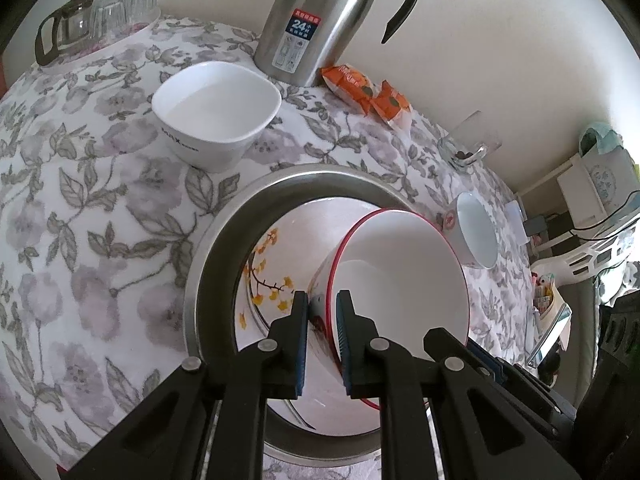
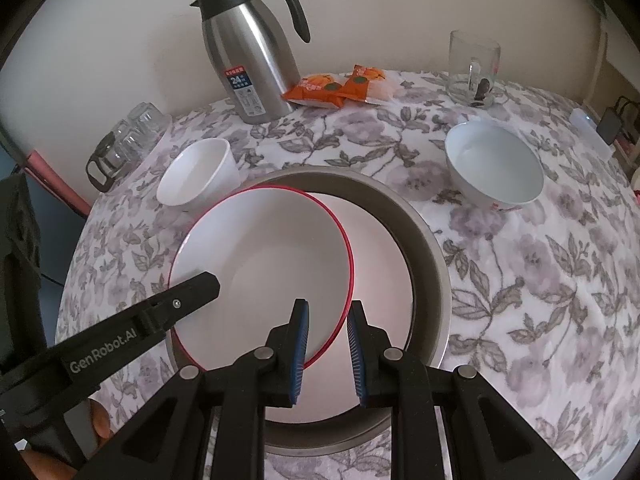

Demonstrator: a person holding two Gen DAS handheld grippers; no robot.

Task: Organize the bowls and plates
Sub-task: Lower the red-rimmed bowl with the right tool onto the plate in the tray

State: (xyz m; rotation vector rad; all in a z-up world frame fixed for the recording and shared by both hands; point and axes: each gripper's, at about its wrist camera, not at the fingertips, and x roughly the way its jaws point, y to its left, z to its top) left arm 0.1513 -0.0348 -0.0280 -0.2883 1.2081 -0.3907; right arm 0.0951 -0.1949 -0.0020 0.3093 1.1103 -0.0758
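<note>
Black plastic left claw (image 1: 322, 300), right claw (image 2: 328, 308), blue ribbed pads, silver pivot screws, white "GenRobot.AI" lettering

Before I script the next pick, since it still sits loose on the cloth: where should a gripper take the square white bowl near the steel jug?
Pinch the square white bowl by its thin rim, coming from above: it stands upright and open, with bare cloth along its near side. One finger inside, one outside a straight wall, probably.

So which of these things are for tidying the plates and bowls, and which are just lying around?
For the job:
- red-rimmed bowl, held by the left claw and right claw
- metal pan
- flowered plate inside it
- square white bowl
- round white bowl

Just lying about:
- steel jug
- orange snack packets
- glass mug
- glasses
</note>
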